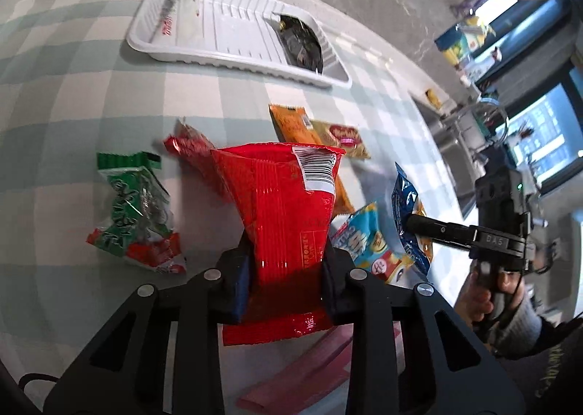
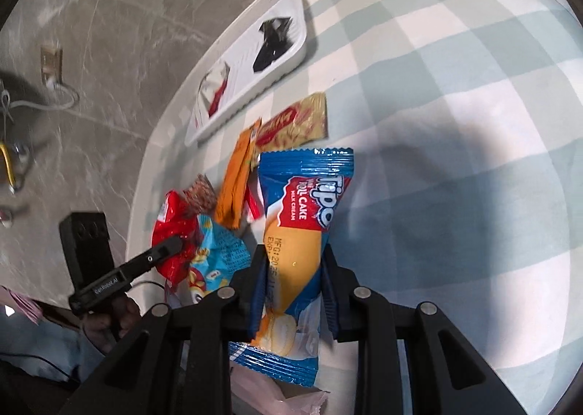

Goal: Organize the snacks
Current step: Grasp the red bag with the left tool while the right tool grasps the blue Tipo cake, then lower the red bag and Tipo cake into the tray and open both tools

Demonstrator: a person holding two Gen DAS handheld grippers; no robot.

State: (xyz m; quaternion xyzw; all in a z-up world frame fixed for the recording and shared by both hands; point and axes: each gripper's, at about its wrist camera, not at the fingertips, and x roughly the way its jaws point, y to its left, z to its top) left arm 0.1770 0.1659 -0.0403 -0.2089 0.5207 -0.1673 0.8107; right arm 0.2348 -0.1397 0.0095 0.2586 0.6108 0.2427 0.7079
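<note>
My left gripper (image 1: 288,262) is shut on a red snack packet (image 1: 288,210) and holds it above the checked tablecloth. My right gripper (image 2: 293,269) is shut on a blue and yellow Tipo roll cake packet (image 2: 302,232); it also shows in the left wrist view (image 1: 410,210). A white tray (image 1: 233,10) lies at the far side with a white packet (image 1: 178,10) and a dark packet (image 1: 302,39) in it. The tray also shows in the right wrist view (image 2: 288,61).
Loose snacks lie on the table: a green and red packet (image 1: 138,210), a small red one (image 1: 193,148), an orange one (image 1: 291,123), a gold one (image 1: 342,138), a light blue one (image 1: 364,243), and a pink packet (image 1: 309,375) near me. The table edge (image 2: 145,167) runs left.
</note>
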